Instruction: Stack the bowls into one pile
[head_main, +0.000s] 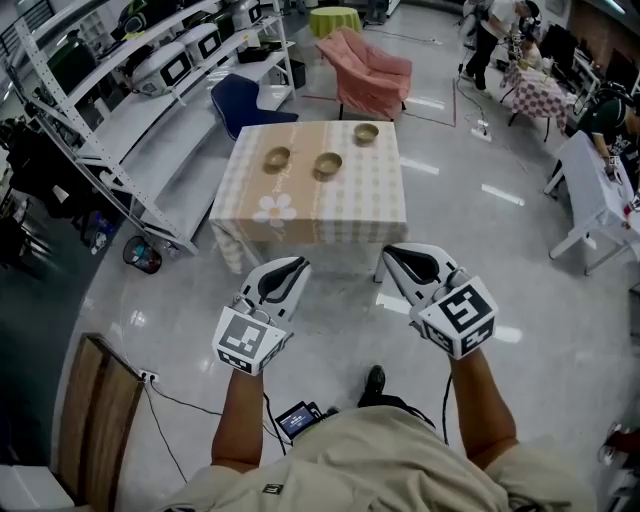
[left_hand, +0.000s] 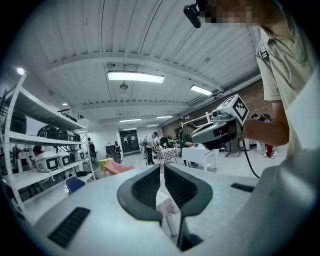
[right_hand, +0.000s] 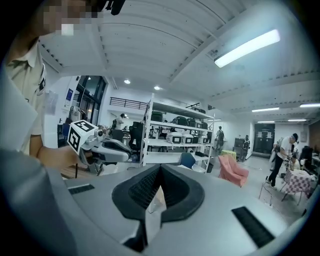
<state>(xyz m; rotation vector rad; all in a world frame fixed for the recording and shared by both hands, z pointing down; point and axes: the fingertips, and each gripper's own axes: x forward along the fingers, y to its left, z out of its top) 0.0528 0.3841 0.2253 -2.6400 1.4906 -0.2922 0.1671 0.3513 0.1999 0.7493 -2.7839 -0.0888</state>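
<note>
While I hold the left gripper (head_main: 295, 268) and right gripper (head_main: 398, 256) closed and empty, well short of the table (head_main: 300, 225), the left bowl (head_main: 277, 157), middle bowl (head_main: 328, 163) and right bowl (head_main: 366, 132) sit apart on it, each looking empty.

Head view steeply down, table (head_main: 340, 212) far ahead; gripper views level, sharing shelving (left_hand: 40, 142) (right_hand: 175, 145).

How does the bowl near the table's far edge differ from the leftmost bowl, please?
Place: the far bowl sits by the far edge of the table, right of centre; the leftmost bowl sits further in, toward the left side. Company: the far bowl stands alone, while the leftmost bowl has the middle bowl close beside it. Both are brownish, upright and unstacked.
</note>
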